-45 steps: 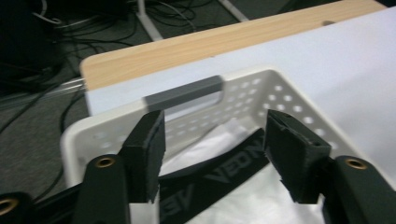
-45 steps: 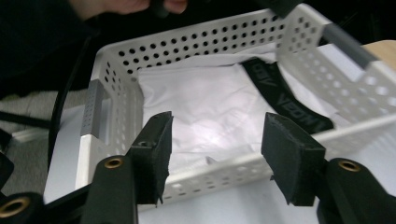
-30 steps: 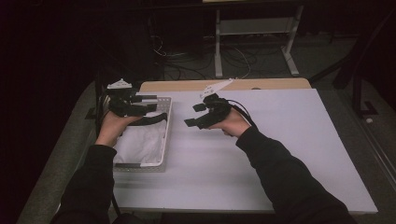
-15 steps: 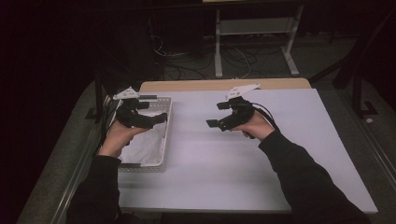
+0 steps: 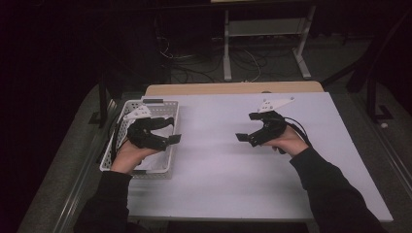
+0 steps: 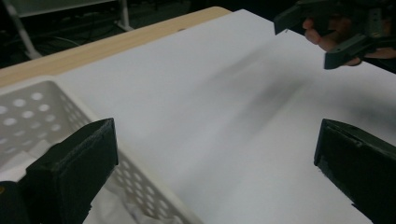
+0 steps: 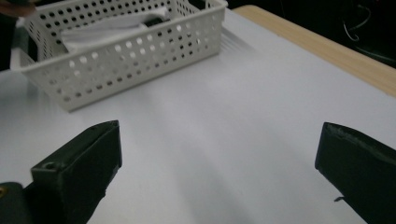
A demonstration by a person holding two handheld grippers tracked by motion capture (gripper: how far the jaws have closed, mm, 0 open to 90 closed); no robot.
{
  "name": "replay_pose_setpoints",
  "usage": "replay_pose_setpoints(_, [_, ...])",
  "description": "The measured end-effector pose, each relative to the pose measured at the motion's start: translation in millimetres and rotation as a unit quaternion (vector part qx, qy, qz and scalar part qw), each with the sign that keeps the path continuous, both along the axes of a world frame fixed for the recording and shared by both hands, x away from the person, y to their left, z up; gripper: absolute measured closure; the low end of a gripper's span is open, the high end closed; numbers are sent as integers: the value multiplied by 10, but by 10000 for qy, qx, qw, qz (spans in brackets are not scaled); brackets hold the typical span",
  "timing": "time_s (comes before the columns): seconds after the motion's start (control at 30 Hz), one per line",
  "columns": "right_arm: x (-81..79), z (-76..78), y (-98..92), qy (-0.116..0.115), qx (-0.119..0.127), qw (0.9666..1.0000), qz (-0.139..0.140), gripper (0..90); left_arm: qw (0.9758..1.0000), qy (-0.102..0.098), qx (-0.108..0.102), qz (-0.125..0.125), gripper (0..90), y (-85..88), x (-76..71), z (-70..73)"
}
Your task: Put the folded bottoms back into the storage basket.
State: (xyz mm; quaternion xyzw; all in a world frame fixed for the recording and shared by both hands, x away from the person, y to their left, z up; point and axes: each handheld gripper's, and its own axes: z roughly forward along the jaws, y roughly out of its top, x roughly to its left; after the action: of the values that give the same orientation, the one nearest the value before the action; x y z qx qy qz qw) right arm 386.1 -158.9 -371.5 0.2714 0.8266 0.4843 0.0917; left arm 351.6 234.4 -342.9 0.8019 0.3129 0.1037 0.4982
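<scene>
While both fingers gape empty, white cloth point(image 7: 107, 29) lies in basket point(image 5: 171, 127).

Left gripper point(image 5: 163, 130) and right gripper point(image 5: 248, 127), well apart, jaws wide, just opened.

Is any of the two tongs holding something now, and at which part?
Nothing is held. Left tongs and right tongs are both open and empty.
</scene>
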Motion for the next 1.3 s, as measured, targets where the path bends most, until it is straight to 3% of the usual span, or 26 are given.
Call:
replay_pose_setpoints(0.2, [-92, -56, -193, 20, -16, 9999, -117, 6, 9997, -6, 6, -245, 0, -104, -100, -31])
replay_pose_setpoints(0.53, [-295, -89, -519, 33, 43, 9997, -259, 7, 9989, -119, -76, -437, 0, -167, -256, -116])
replay_pose_setpoints(1.13, [-709, -168, -869, -15, 104, 9995, -292, 7, 9982, -109, -142, -570, 0, -160, -410, -221])
replay_pose_setpoints(1.3, [-784, -191, -983, -42, 123, 9990, -419, 7, 9978, -93, -106, -640, 0, -183, -430, -259])
